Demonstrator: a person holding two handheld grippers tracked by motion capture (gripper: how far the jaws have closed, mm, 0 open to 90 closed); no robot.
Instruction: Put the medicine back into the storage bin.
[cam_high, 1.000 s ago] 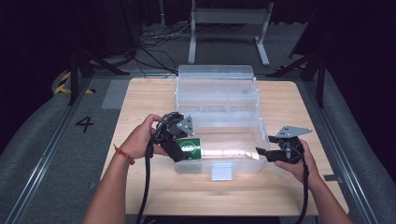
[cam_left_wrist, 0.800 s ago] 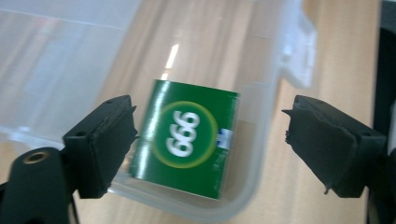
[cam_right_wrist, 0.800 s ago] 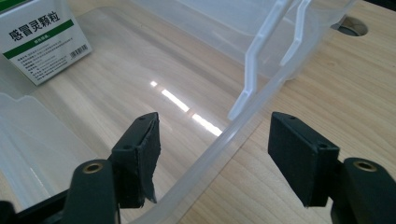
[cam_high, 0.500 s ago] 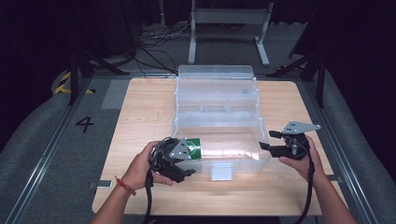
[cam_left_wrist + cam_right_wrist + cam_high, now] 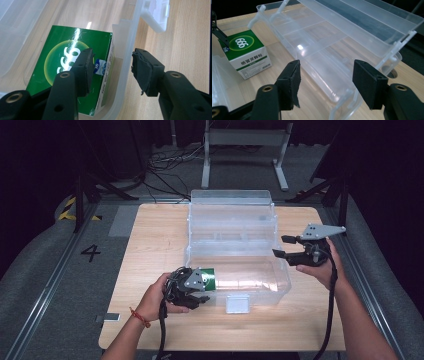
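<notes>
- clear plastic organizer box [image 5: 235,255] sits open on the wooden table [image 5: 150,240], between my two grippers; its lid stands up at the far side, and a white latch tab [image 5: 236,303] hangs off its near wall.
- green medicine box [image 5: 72,72] lies inside the organizer at its left end, right under my left gripper [image 5: 111,68]; in the left gripper view one jaw hangs over the box's green top inside the bin and the other jaw is outside the clear wall, so the wall runs up between them.
- left gripper's jaws are spread apart, pinching nothing; i cannot tell whether the inner pad touches the carton.
- right gripper [image 5: 324,78] hovers at the organizer's right end, jaws spread wide with nothing between them; ahead of it i see the clear tray compartments [image 5: 317,40], and the green box [image 5: 245,53] is well off to its far left, white side with printed text facing this camera.
- my left hand [image 5: 157,297] wears a red wristband [image 5: 140,317]; a black cable [image 5: 330,310] trails from the right gripper.
</notes>
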